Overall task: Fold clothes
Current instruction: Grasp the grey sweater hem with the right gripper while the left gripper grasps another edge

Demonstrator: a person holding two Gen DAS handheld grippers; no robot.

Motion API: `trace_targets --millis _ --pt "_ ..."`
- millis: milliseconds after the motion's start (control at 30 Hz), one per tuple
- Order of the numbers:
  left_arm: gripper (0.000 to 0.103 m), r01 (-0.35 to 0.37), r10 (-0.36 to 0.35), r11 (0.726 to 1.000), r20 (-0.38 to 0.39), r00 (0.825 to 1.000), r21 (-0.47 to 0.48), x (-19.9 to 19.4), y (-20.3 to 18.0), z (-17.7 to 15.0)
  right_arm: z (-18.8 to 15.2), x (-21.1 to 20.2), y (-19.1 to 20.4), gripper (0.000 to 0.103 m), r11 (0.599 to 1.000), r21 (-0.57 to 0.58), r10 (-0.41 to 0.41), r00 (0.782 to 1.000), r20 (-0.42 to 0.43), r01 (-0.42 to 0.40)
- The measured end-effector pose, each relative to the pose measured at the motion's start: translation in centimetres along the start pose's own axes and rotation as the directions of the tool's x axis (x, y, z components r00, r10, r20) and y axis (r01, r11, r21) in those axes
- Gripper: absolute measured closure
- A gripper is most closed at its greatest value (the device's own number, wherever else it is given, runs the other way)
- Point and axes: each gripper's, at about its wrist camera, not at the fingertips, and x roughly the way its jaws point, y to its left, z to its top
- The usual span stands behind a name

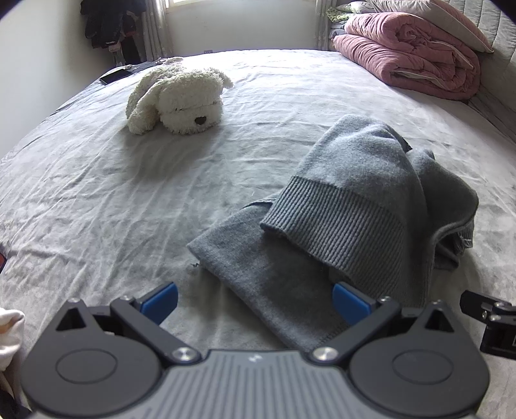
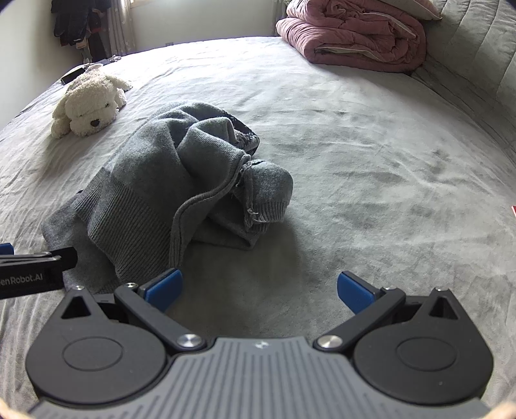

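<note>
Gaping tongs, both sides; right view alone shows sweater frayed cuff, possibly torn.

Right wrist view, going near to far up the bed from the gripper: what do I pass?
Right gripper, jaws open → grey sweater, crumpled in a heap → white plush dog off to the left → folded pink quilt at the far edge of the bed.

Daylit bedroom, wide grey bed

Window at top centre above a white wall; dark clothes hang upper left; a folded pink quilt lies upper right.
</note>
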Motion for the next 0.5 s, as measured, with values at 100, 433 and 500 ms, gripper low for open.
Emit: trace_targets --millis 100,433,500 --pt "0.0 0.015 -0.014 1.0 -0.011 1.0 0.006 0.7 0.4 0.9 1.0 0.9 -0.2 0.0 1.0 0.015 0.011 1.0 -0.024 -0.01" --pt "0.0 0.099 -0.1 0.995 -0.045 0.994 -0.009 5.4 1.9 2.0 4.2 3.4 0.4 0.0 0.981 0.071 0.183 0.982 -0.052 -0.179" --pt "0.0 0.126 -0.126 0.992 -0.045 0.991 -0.01 6.1 2.3 1.7 3.8 4.6 0.2 0.0 0.968 0.118 0.229 0.971 -0.071 -0.22"
